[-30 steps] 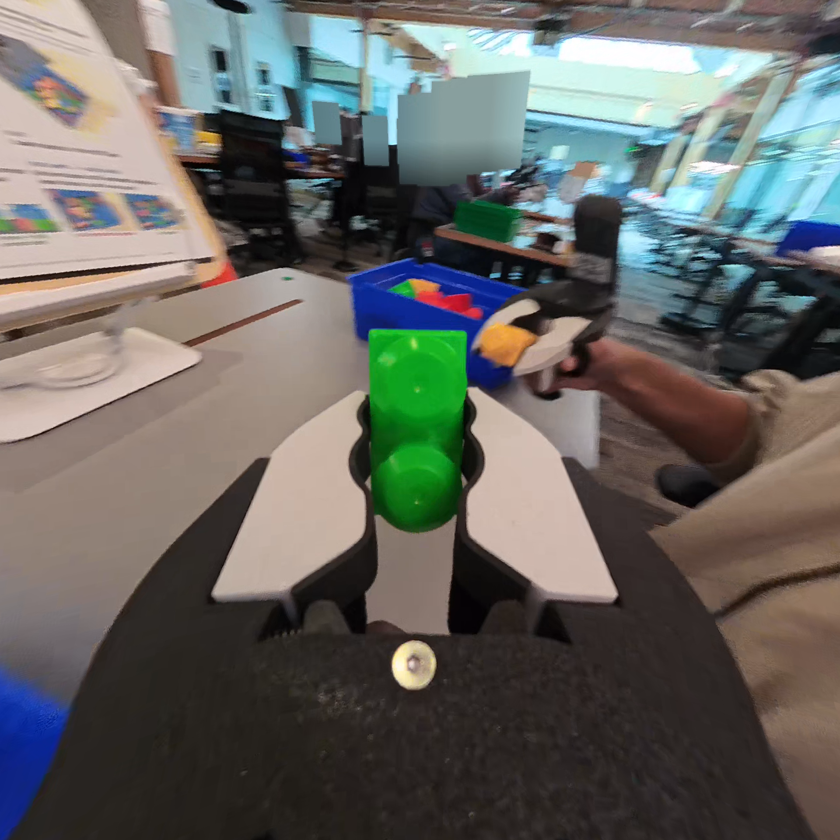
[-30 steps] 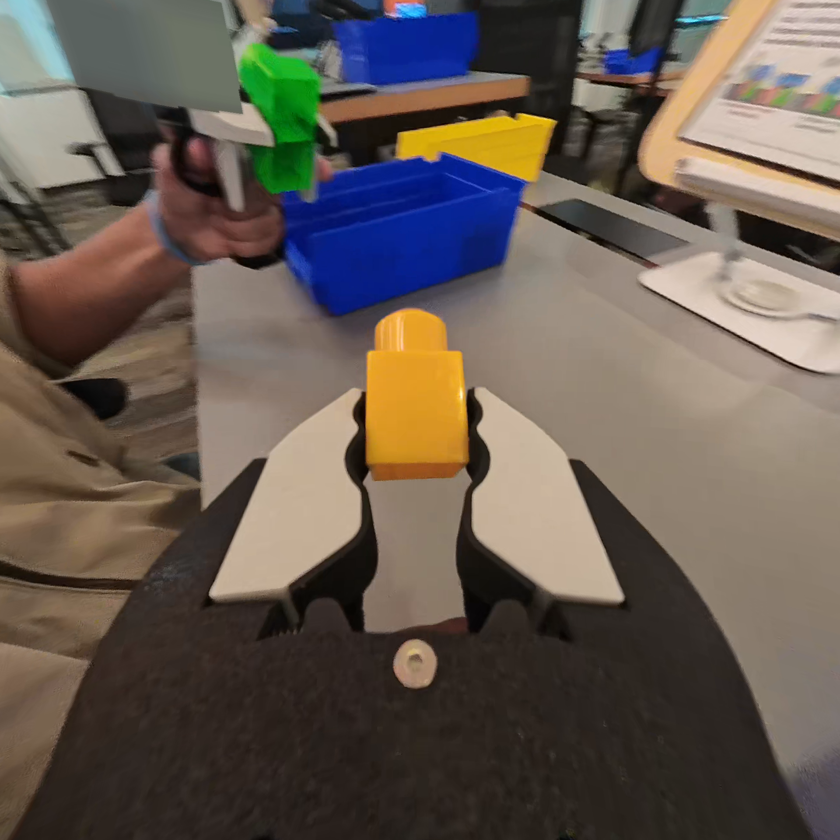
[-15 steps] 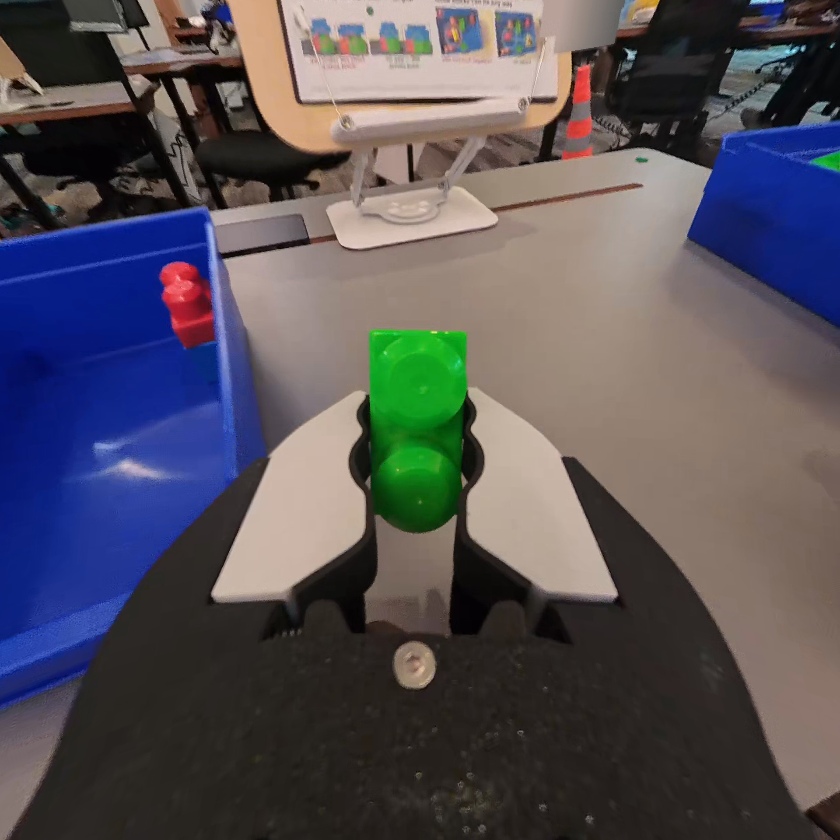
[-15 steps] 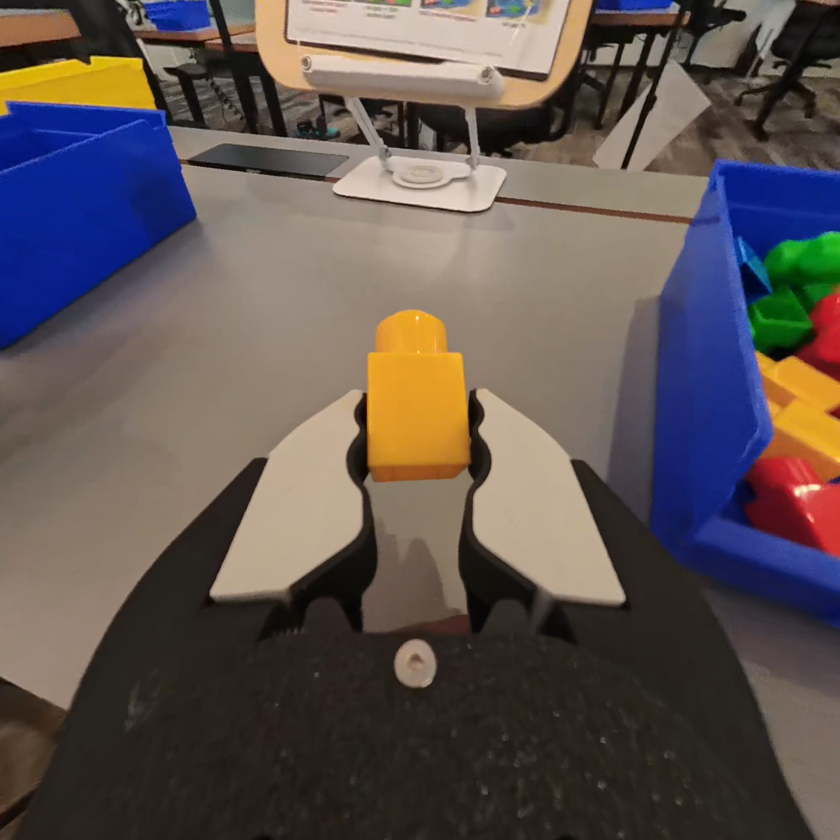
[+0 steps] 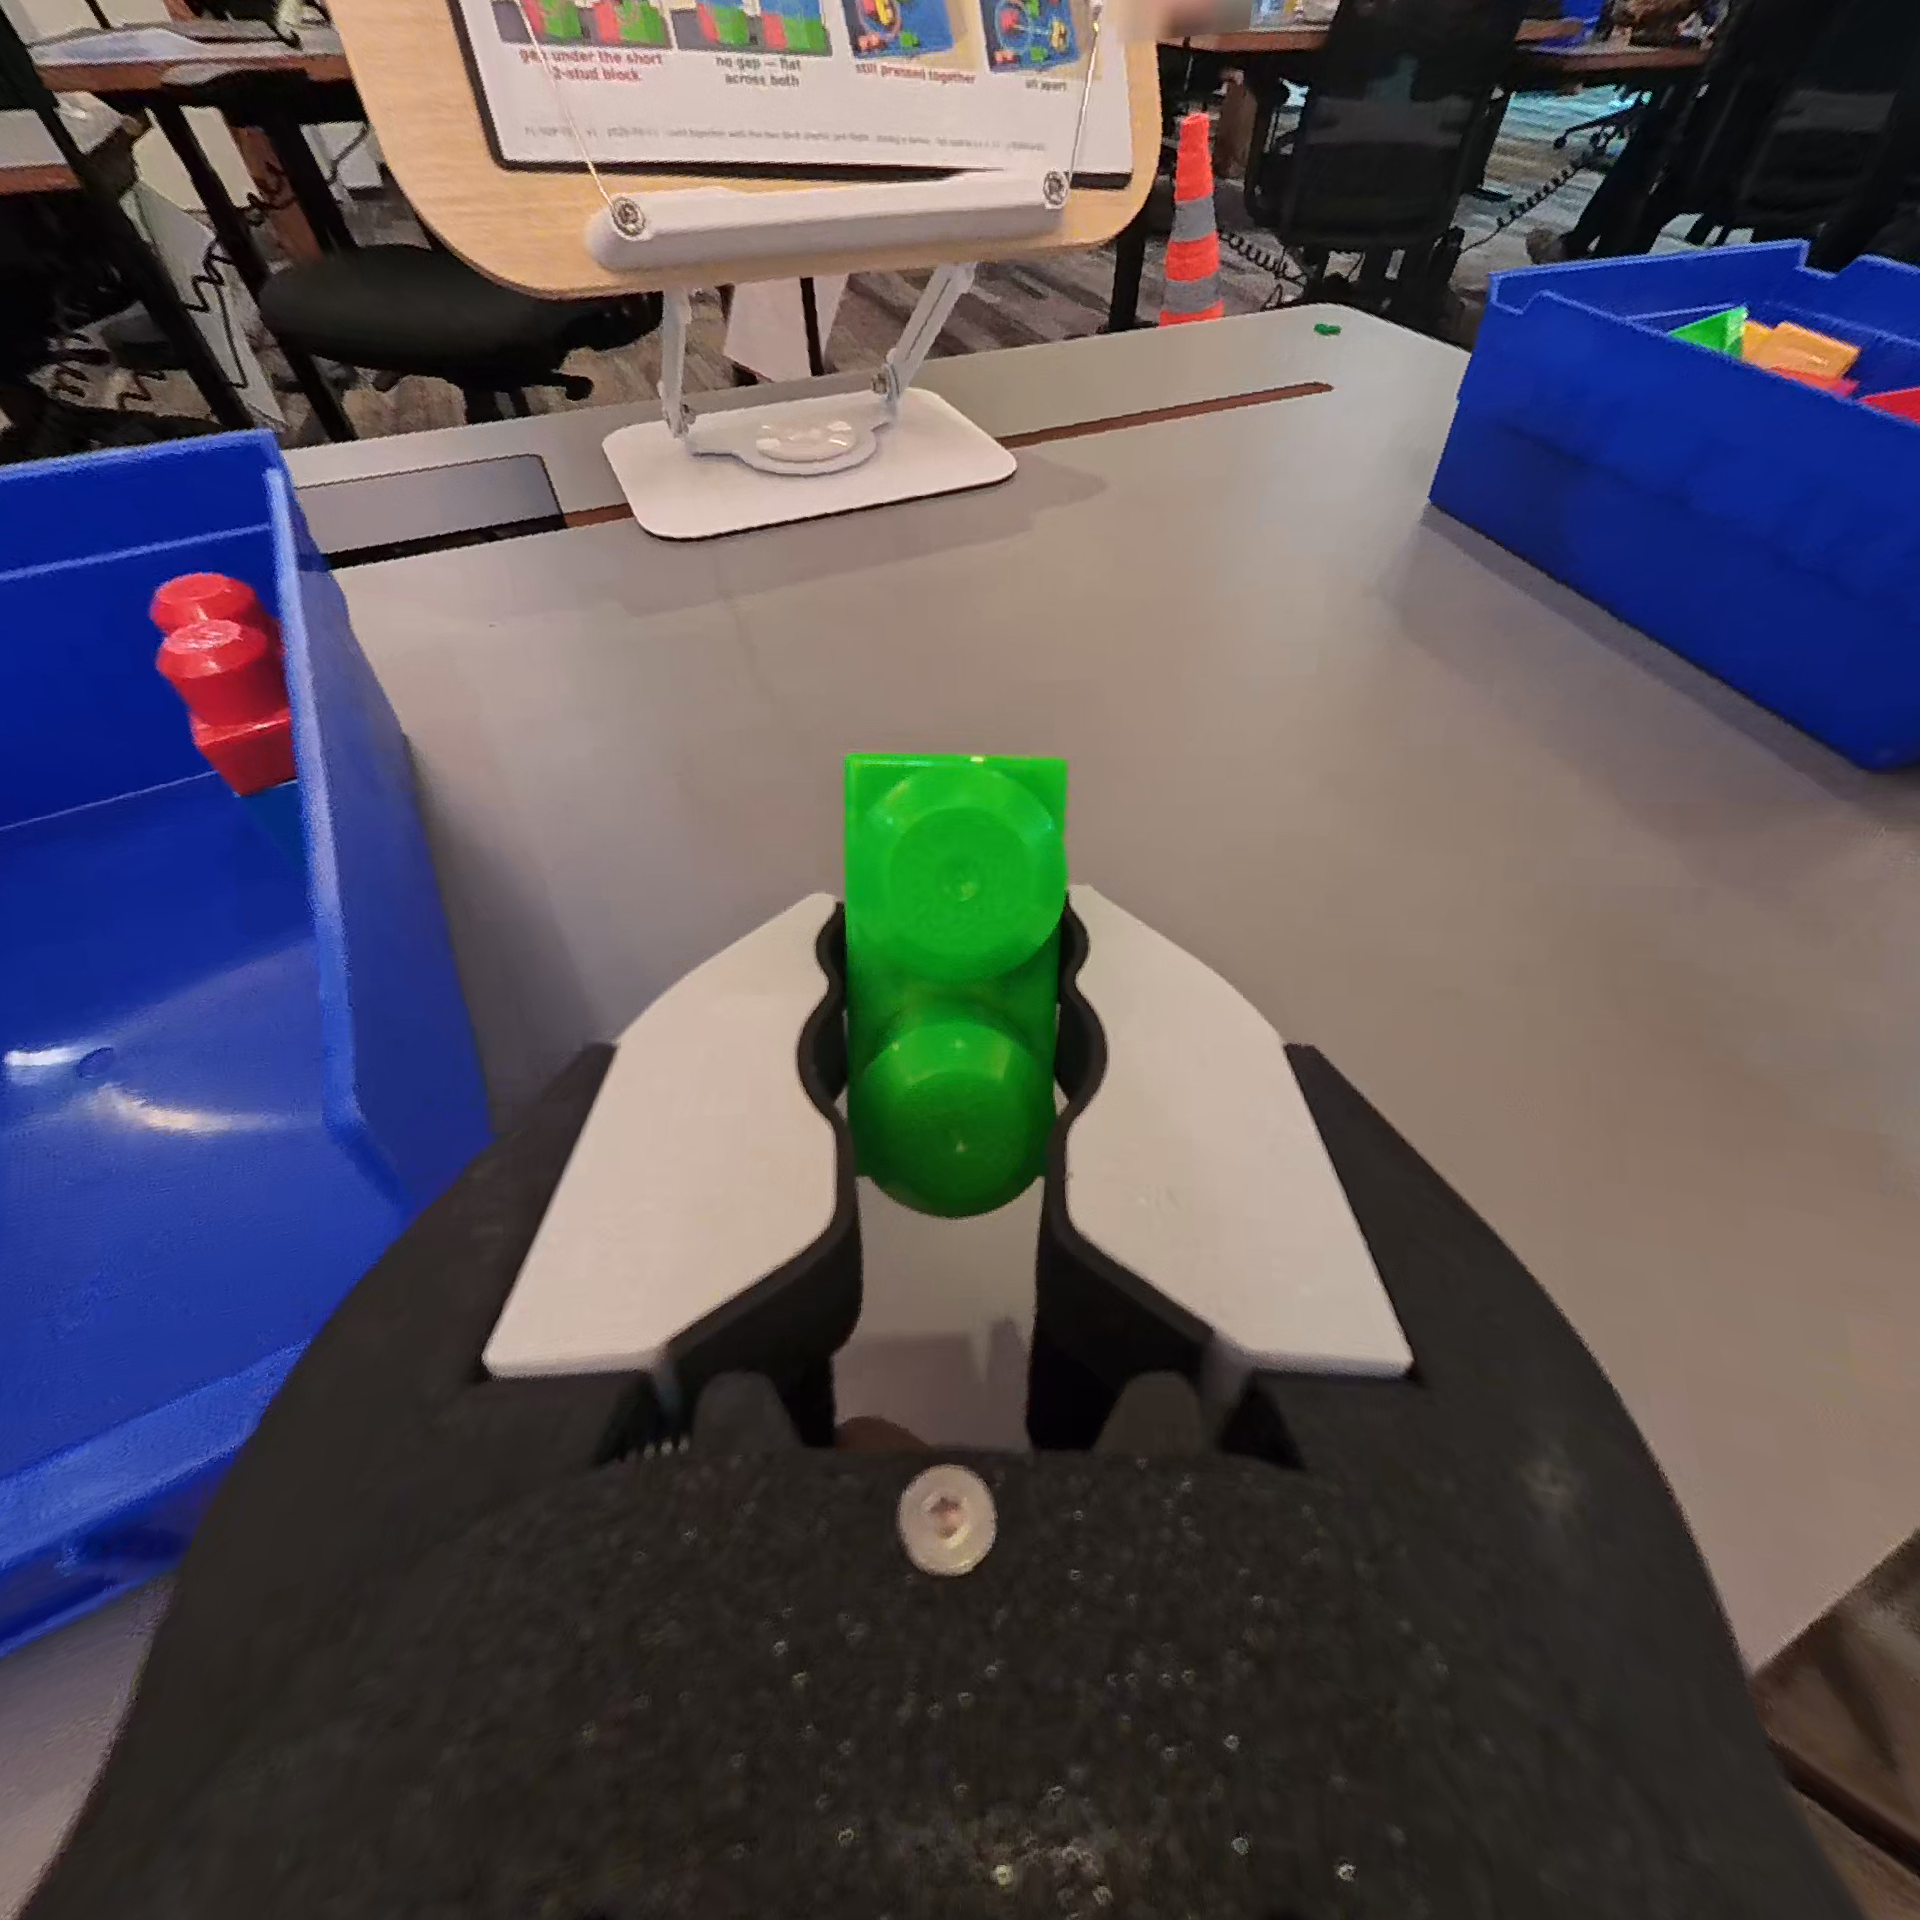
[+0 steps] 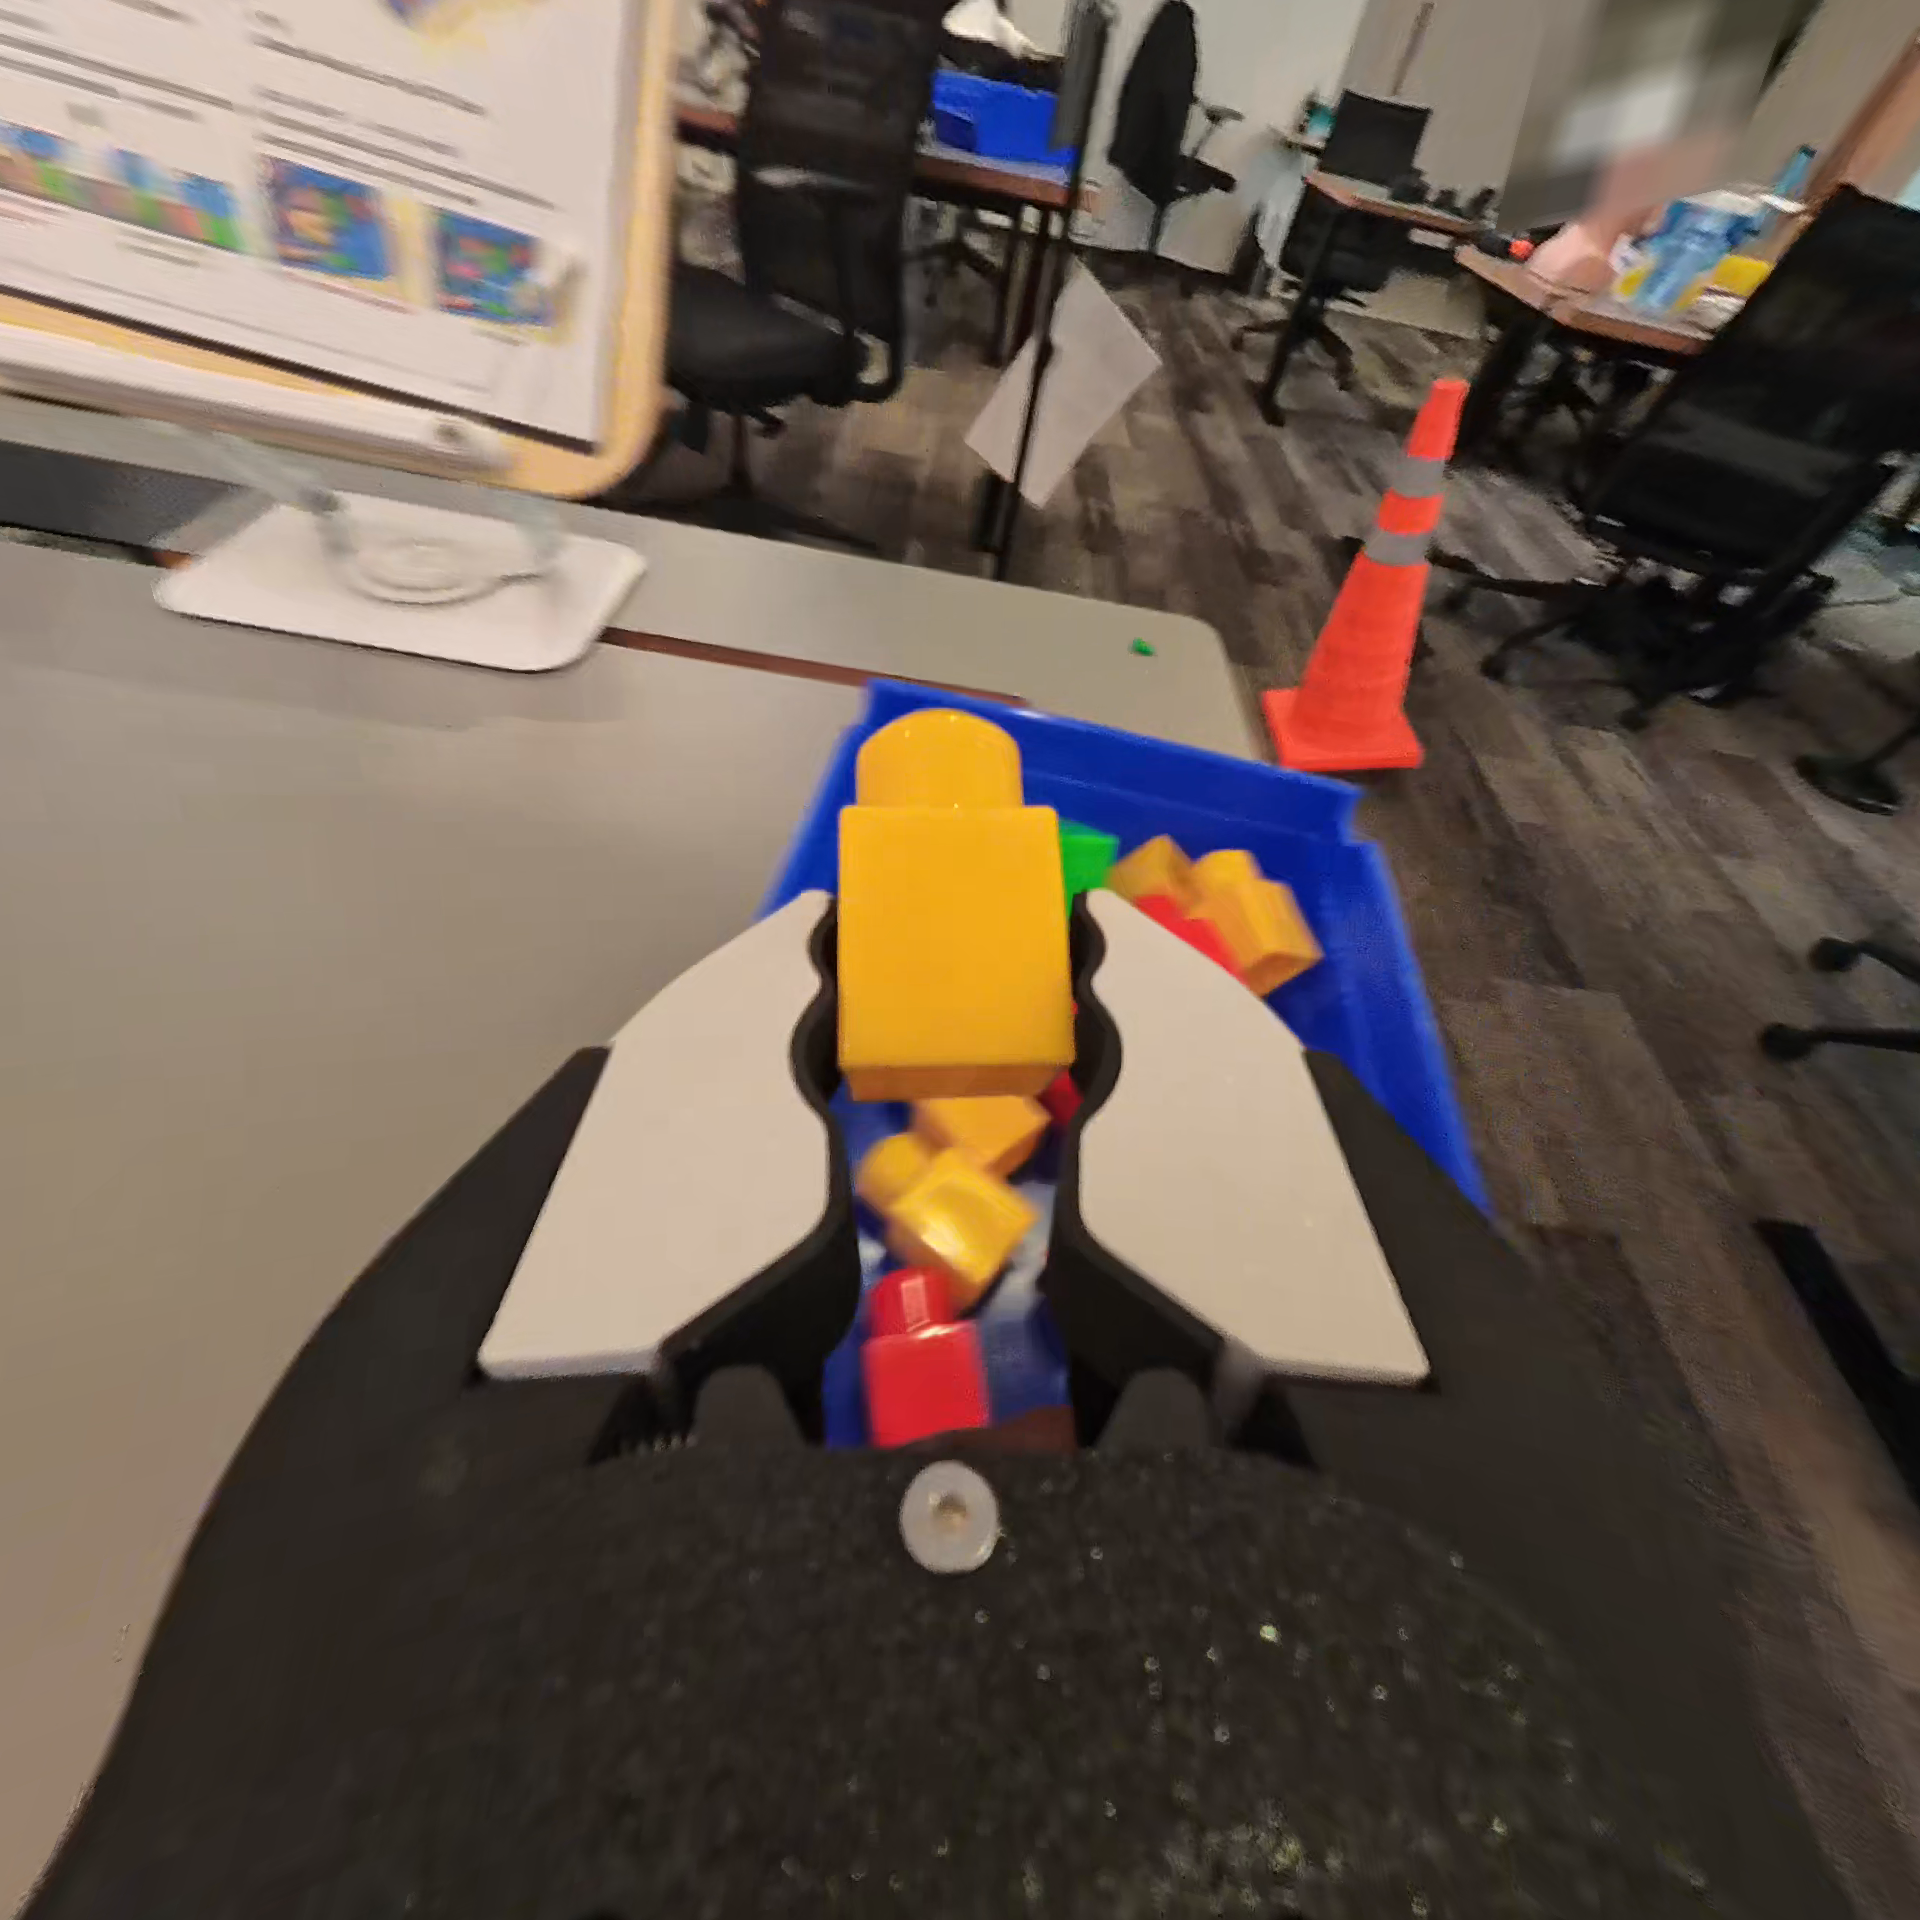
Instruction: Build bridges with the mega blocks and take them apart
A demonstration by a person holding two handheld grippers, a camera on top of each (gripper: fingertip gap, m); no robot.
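Grey flat-topped table (image 5: 1299,727), landmark for all below. At its left edge, large blue plastic bin (image 5: 208,1039), nearly bare inside; red two-stud block (image 5: 223,691) leaning against the inner wall nearest the table's middle. At the right edge, second blue plastic bin (image 5: 1662,561), heaped with loose yellow, red and green blocks (image 6: 1216,914). At the far edge, centred, white-based stand carrying a wood-backed instruction board (image 5: 790,135) with printed sheets and coloured pictures. Beyond the far right corner, on the floor, orange traffic cone (image 6: 1361,634) with grey bands. Tiny green speck (image 5: 1325,329) on the tabletop near that same corner.

Left gripper (image 5: 951,997): black body, grey finger plates, clamped on a bright green two-stud plastic block (image 5: 951,935). Block held above the table's middle, clear of the surface, studs turned back toward the camera, long axis running along the fingers.

Right gripper (image 6: 951,987): same build, pinching a yellow-orange single-stud plastic block (image 6: 951,956) by its two side faces, stud pointing away from the camera. Block held over the right-hand bin, above the heap; whether touching any loose block, cannot tell. Right wrist view somewhat blurred.
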